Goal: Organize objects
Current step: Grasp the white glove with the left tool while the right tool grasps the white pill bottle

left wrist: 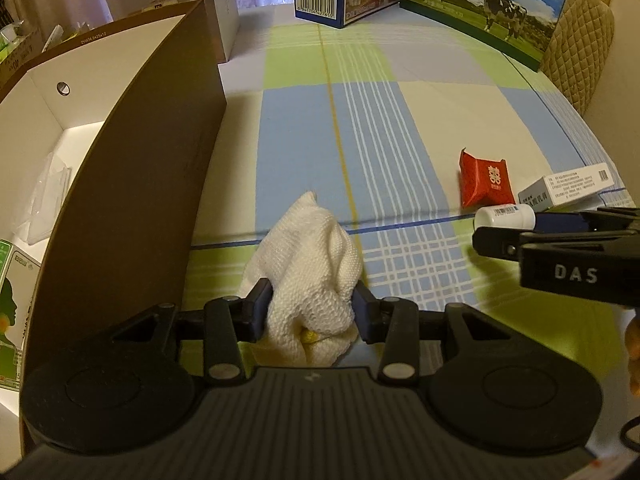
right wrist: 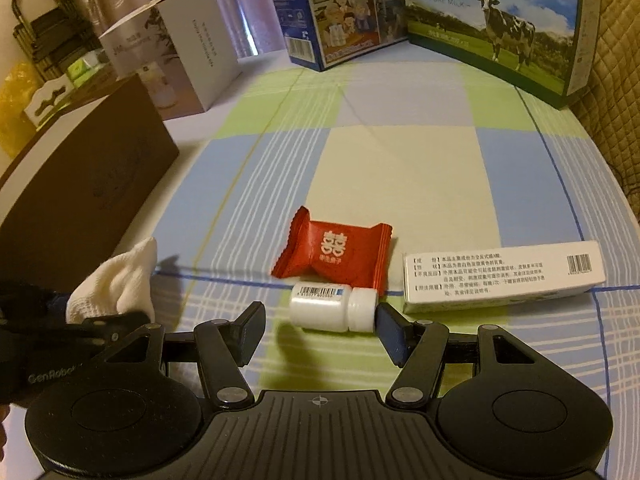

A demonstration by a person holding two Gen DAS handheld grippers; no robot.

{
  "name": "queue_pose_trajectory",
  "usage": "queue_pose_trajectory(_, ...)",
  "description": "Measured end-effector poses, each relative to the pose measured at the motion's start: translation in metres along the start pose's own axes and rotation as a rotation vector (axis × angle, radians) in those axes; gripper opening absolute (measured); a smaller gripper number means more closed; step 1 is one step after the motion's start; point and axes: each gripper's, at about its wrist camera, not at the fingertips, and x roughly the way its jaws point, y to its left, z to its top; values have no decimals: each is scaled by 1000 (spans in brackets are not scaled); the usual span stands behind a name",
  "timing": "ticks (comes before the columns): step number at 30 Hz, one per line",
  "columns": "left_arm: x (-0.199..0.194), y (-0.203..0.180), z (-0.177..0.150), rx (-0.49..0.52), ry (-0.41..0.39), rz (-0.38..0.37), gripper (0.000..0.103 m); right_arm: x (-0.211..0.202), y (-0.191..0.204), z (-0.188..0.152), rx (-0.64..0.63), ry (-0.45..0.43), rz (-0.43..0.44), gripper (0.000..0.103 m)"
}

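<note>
**Cloth is grabbed, bottle is next up**

The left gripper (left wrist: 312, 312) is pinched on the white cloth (left wrist: 310, 264), right beside the brown box (left wrist: 132, 184). It looks soft and floppy, so bunching the middle works. The right gripper (right wrist: 320, 330) is spread wide around the small white bottle (right wrist: 332, 306), which lies on the checked tablecloth (right wrist: 400, 160). It's probably light and rolly, so squeezing the body end to end seems safest.
</note>
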Motion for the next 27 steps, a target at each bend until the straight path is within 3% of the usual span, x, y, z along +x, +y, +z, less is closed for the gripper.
queue_pose_trajectory(1,1,0,0,-2,1,1,38,1,1,0,-1,-7,-7,58)
queue_pose_trajectory(3,2,-1,1,-3,1,4,39,3,2,1,0,-12,-23,45)
queue_pose_trajectory(17,-4,-2,-3,10,3,6,36,-11,6,-18,-61,39,24,44)
queue_pose_trajectory(27,-37,-10,-48,46,36,-22,36,-48,12,-61,-122,111,77,44)
